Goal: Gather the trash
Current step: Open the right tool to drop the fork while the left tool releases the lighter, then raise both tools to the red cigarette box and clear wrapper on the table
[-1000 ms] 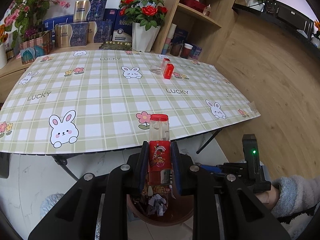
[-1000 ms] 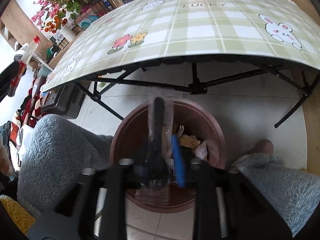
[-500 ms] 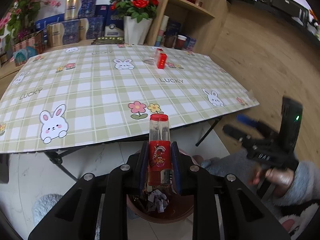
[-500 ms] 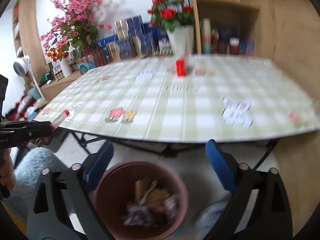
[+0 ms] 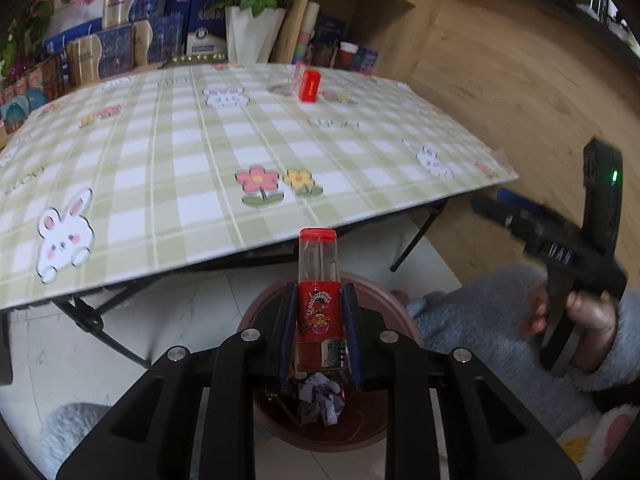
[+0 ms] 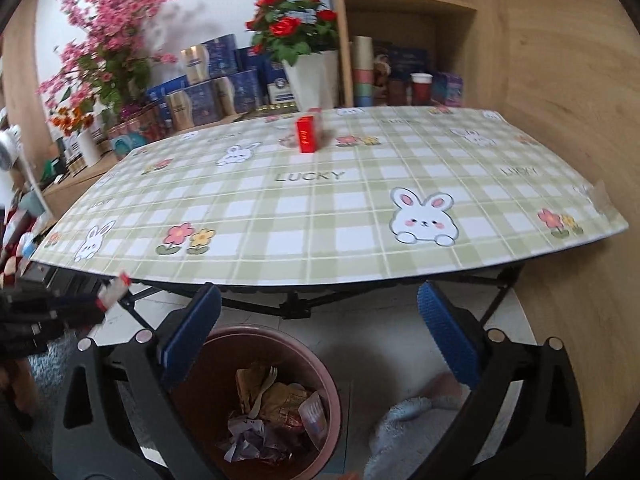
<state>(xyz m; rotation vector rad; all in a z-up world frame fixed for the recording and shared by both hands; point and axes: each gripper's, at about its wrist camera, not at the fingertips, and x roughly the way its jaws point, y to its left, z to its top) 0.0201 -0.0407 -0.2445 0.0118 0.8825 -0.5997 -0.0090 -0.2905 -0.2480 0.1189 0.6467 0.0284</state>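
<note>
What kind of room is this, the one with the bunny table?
Probably a room in someone's home. A folding table wears a bunny-and-flower cloth, vases of flowers and gift boxes line a wooden shelf, and a trash bin stands on the tiled floor.

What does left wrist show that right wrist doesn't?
Left wrist only: the left gripper shut on a red-capped tube above the bin, and the hand holding the right tool. Right wrist only: the right gripper open and holding nothing, the pink blossoms, a fork among the trash. Both: the checked table, the red box, the roses.
</note>
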